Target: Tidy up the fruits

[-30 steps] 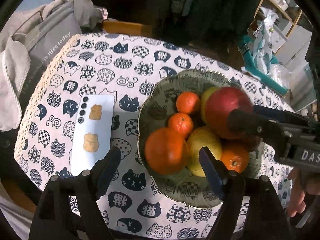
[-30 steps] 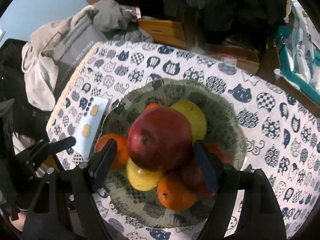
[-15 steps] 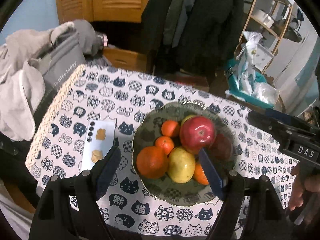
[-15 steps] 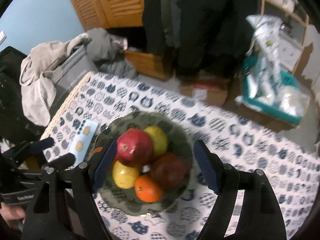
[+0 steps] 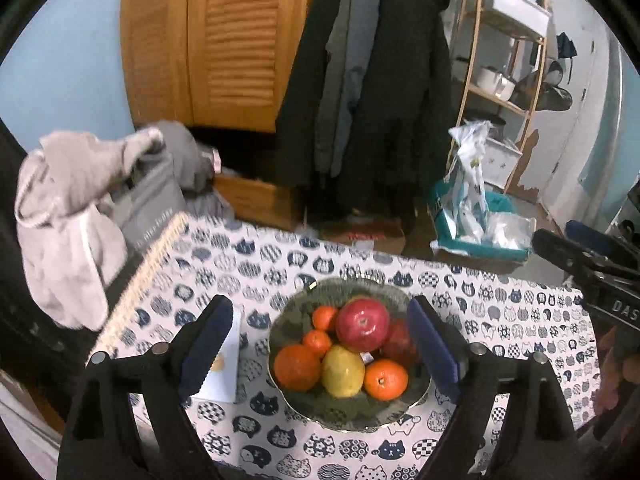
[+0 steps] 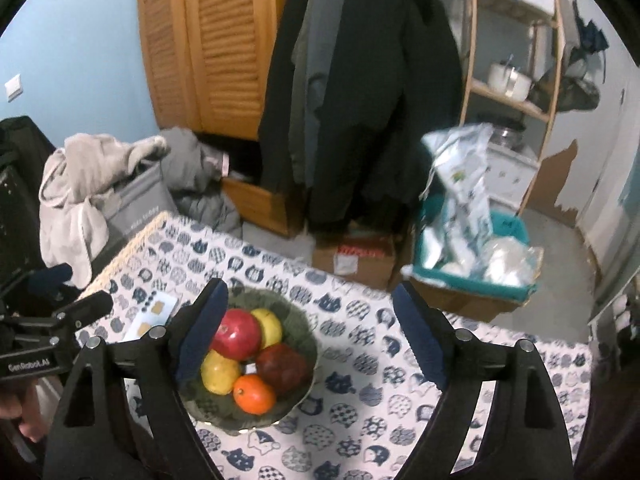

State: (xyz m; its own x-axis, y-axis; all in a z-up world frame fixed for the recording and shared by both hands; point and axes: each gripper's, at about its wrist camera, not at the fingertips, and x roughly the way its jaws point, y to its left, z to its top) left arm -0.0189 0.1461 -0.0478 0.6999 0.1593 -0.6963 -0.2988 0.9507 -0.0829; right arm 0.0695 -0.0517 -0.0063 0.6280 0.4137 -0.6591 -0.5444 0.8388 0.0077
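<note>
A dark green patterned bowl (image 5: 304, 404) on the cat-print tablecloth holds a pile of fruit: a red apple (image 5: 362, 325) on top, a darker red fruit (image 5: 400, 342), a yellow pear (image 5: 343, 371), and several oranges (image 5: 298, 367). The bowl also shows in the right wrist view (image 6: 298, 320) with the red apple (image 6: 237, 334). My left gripper (image 5: 318, 350) is open and empty, high above the bowl. My right gripper (image 6: 310, 338) is open and empty, above and to the right of the bowl.
A white phone (image 5: 224, 372) with cat stickers lies left of the bowl. Grey clothes (image 5: 72, 208) hang over a chair beyond the table's left edge. Coats, a wooden cupboard, a shelf and a teal bin (image 6: 472, 268) stand behind the table.
Both grippers have pulled up and back from the bowl, so the fruit looks much smaller. The red apple, earlier between the right gripper's fingers, stays on top of the pile.
</note>
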